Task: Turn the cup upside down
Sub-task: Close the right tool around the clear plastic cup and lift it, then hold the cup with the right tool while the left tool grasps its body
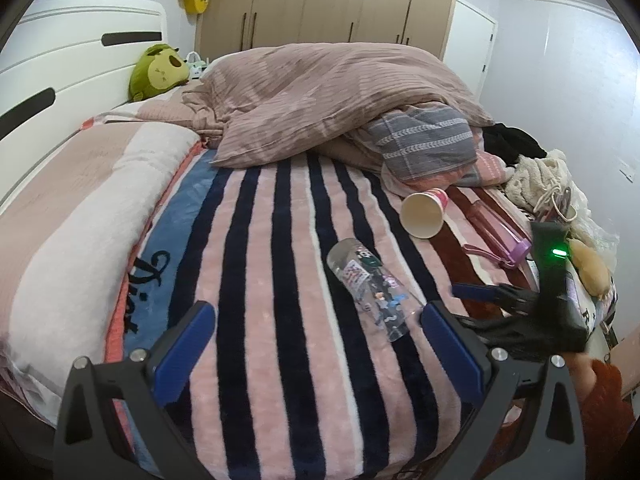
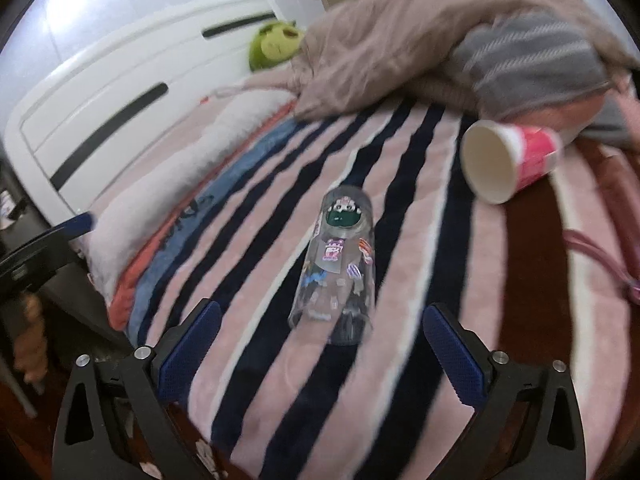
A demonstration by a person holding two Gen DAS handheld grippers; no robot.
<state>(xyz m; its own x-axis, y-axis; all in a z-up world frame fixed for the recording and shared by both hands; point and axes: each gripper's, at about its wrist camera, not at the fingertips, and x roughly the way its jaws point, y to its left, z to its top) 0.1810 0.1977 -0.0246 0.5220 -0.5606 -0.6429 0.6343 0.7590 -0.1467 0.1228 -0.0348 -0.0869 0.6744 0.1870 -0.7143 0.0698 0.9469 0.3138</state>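
Observation:
A clear glass cup (image 1: 370, 286) with cartoon stickers lies on its side on the striped blanket (image 1: 256, 280). It also shows in the right wrist view (image 2: 338, 272), just ahead of my right gripper (image 2: 320, 340), which is open and empty with the rim between its blue pads. My left gripper (image 1: 316, 340) is open and empty, the cup just ahead and right of it. A pink paper cup (image 1: 424, 210) lies on its side farther back, also in the right wrist view (image 2: 508, 158). The right gripper shows in the left wrist view (image 1: 476, 291).
A bunched pink duvet (image 1: 320, 96) and grey striped cloth (image 1: 424, 140) lie behind. A purple bottle (image 1: 500, 232), clothes and a bag (image 1: 560, 184) crowd the right edge. A green plush (image 1: 158, 72) sits by the white headboard (image 1: 60, 80).

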